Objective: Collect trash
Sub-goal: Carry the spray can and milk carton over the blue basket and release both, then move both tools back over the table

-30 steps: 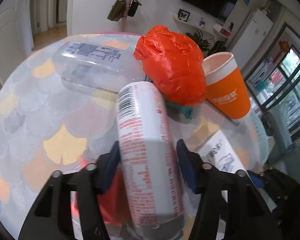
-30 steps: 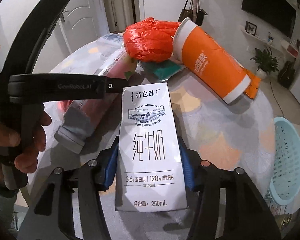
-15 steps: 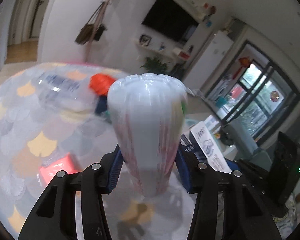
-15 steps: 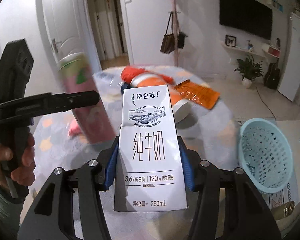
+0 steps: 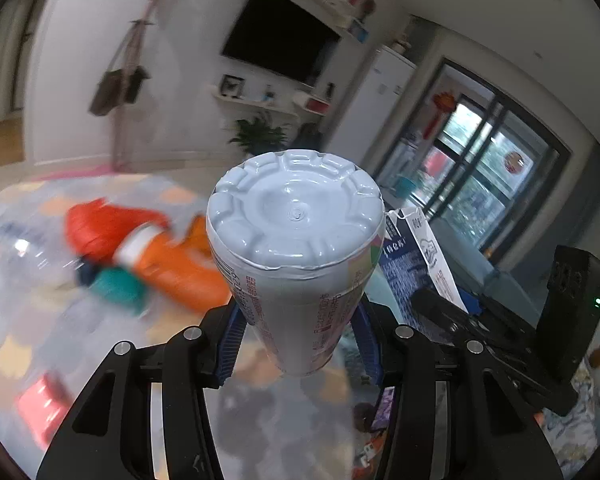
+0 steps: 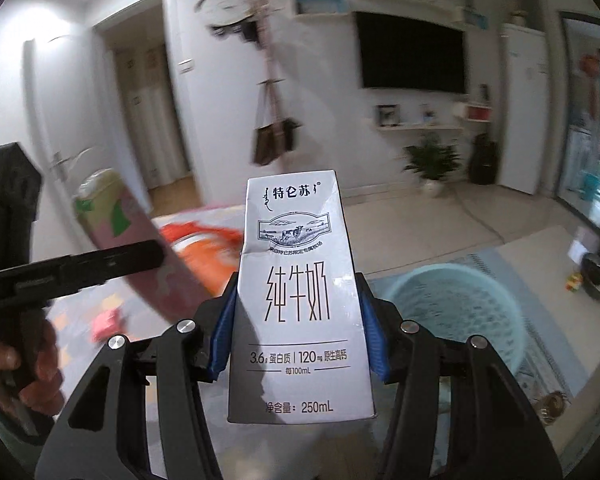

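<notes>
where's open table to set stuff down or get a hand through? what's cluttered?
Crowded: the far side, where the orange bag, orange cup and teal item lie packed together, a clear bottle left of them. Free: the bare patch of table between that pile and the red packet, and the near strip under the left gripper.

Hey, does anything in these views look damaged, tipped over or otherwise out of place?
Yes. The orange cup lies on its side on the table among loose litter. The milk carton in the right gripper is creased near its top. Nothing looks spilled.
</notes>
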`<action>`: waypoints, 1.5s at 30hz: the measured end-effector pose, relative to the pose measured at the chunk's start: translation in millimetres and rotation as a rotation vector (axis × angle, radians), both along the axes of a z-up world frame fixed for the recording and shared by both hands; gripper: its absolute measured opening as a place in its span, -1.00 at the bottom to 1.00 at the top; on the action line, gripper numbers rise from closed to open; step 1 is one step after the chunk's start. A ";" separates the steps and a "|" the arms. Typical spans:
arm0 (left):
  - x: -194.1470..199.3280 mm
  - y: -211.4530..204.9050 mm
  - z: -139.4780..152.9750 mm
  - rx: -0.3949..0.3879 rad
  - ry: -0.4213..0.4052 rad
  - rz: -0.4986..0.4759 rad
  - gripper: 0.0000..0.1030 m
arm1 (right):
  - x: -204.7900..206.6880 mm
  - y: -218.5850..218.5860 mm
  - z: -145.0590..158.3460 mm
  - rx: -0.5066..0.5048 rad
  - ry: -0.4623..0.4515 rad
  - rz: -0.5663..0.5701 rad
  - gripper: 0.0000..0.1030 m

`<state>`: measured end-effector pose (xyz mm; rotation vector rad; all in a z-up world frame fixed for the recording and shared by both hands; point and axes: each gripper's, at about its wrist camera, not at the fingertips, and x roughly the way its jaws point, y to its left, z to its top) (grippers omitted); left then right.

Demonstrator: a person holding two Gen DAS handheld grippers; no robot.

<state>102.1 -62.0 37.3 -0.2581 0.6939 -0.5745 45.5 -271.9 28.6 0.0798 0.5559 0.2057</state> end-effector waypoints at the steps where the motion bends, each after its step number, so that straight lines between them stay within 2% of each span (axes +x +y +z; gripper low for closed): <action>1: 6.4 -12.9 1.8 0.002 -0.004 -0.022 -0.09 | 3.5 -11.3 -0.2 -0.002 -0.003 -0.036 -0.02; 9: 50.6 -101.0 -1.3 0.025 -0.014 -0.145 -0.09 | 39.9 -86.9 -28.8 0.019 0.036 -0.265 -0.02; 13: 71.3 -145.5 -16.4 0.099 -0.011 -0.184 -0.09 | 58.9 -110.5 -59.4 0.020 0.090 -0.388 -0.02; 17: 85.3 -175.9 -33.8 0.180 -0.009 -0.200 -0.09 | 71.8 -125.9 -92.6 0.016 0.161 -0.504 -0.02; 20: 98.0 -193.5 -51.1 0.230 0.009 -0.203 -0.09 | 85.2 -139.8 -114.1 0.051 0.224 -0.564 -0.02; 25: 119.2 -205.4 -77.2 0.262 0.071 -0.203 -0.09 | 99.9 -156.2 -141.5 0.088 0.306 -0.607 -0.02; 31: 127.6 -202.9 -87.5 0.266 0.100 -0.196 -0.08 | 109.2 -157.4 -159.7 0.099 0.349 -0.615 -0.01; 34: 123.7 -202.6 -81.3 0.260 0.073 -0.183 0.07 | 109.1 -155.0 -160.9 0.099 0.353 -0.602 -0.01; 38: 117.2 -197.9 -70.2 0.239 0.054 -0.166 0.15 | 107.6 -152.8 -159.9 0.107 0.356 -0.591 -0.01; 41: 109.3 -188.6 -60.0 0.213 0.039 -0.152 0.19 | 101.3 -150.9 -154.6 0.111 0.352 -0.578 0.14; 45: 93.2 -171.1 -41.4 0.165 0.012 -0.135 0.26 | 91.6 -142.4 -140.5 0.107 0.326 -0.558 0.17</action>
